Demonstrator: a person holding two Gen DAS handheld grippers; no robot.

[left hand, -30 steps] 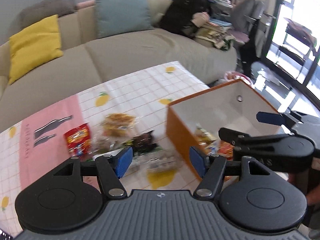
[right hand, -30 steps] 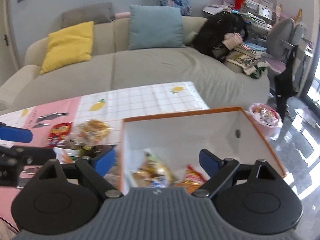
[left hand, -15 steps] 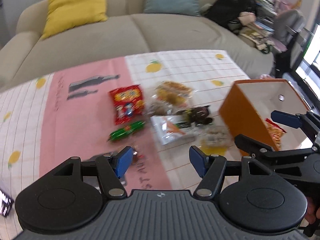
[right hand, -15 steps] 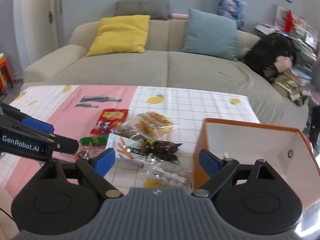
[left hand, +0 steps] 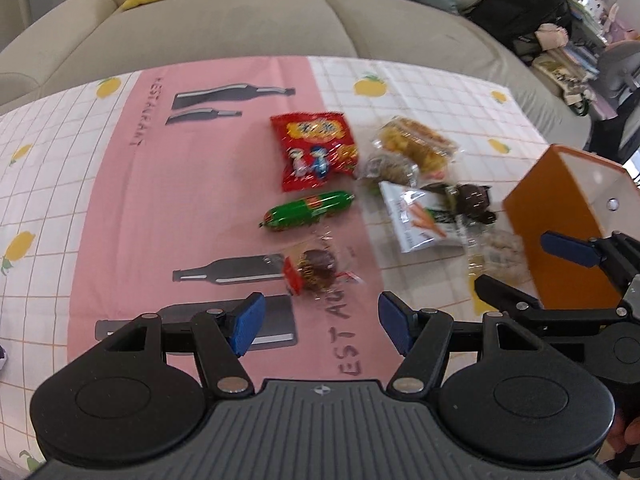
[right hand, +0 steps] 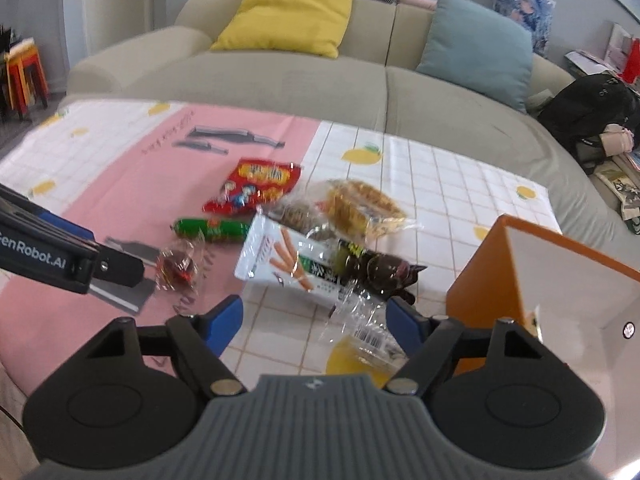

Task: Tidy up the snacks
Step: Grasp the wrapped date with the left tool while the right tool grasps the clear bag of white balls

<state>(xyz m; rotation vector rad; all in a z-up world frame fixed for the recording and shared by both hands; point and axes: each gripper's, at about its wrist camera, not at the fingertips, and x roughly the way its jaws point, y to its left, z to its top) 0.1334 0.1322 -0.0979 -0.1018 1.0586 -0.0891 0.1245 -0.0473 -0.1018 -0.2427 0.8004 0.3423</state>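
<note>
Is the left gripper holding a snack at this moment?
No. In the left wrist view the left gripper is open with nothing between its blue pads, and the small wrapped snack lies on the tablecloth just ahead.

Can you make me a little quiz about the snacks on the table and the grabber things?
1. True or false: the left gripper is holding the green sausage stick.
2. Which snack lies closest in front of the left gripper? A) red chip bag B) round dark candy in clear wrap C) carrot-picture packet
3. Fill in: the orange box stands on the ____ side of the snack pile.

Key:
1. False; both the left and right gripper are open and empty.
2. B.
3. Right.
</note>
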